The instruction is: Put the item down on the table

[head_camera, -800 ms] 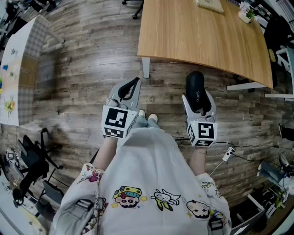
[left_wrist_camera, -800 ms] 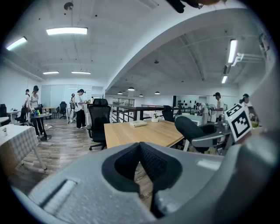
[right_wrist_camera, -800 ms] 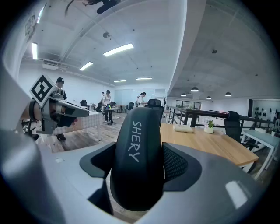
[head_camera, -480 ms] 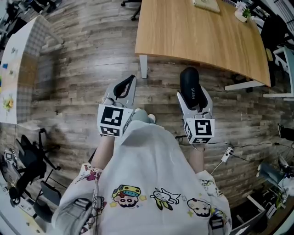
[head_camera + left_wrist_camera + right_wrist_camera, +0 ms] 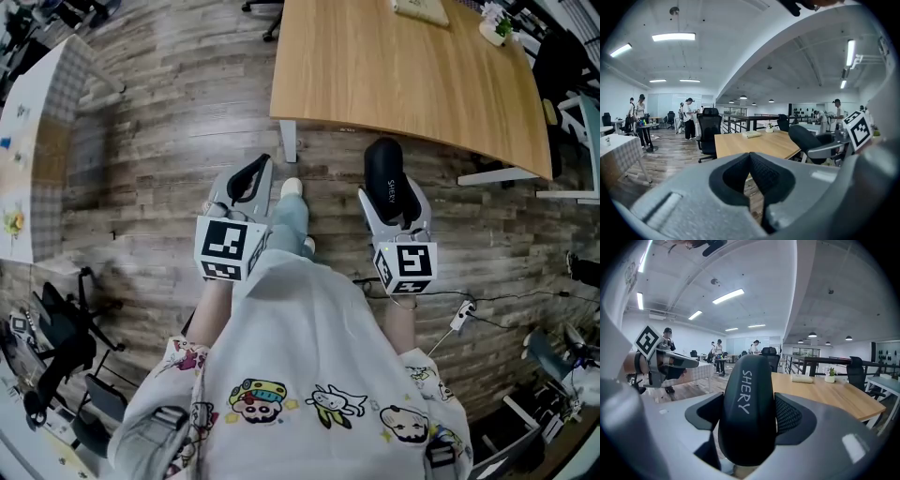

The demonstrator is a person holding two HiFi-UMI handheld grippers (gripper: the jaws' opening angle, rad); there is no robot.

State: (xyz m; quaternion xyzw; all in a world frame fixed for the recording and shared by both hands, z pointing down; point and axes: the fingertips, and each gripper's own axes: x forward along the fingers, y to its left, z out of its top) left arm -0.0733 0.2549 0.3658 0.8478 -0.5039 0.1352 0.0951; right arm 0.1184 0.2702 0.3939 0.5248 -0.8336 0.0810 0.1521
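Our right hand-held gripper [image 5: 395, 204] pinches the black case [image 5: 386, 169], its long axis pointing ahead at the bench [image 5: 403, 75] edge just beyond. Our left hand-held gripper [image 5: 246, 185], pressed together and empty, is farther from it.

White lettering "SHERY", printed lengthwise on the black case [image 5: 747, 418]

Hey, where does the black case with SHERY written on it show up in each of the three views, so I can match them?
Head view: the black oblong SHERY case is right of centre, just below the table edge.
Left gripper view: the case is at the right, mid-height.
Right gripper view: the case is centred, filling the foreground.
Shared landmark: the light wooden table, visible in all three.
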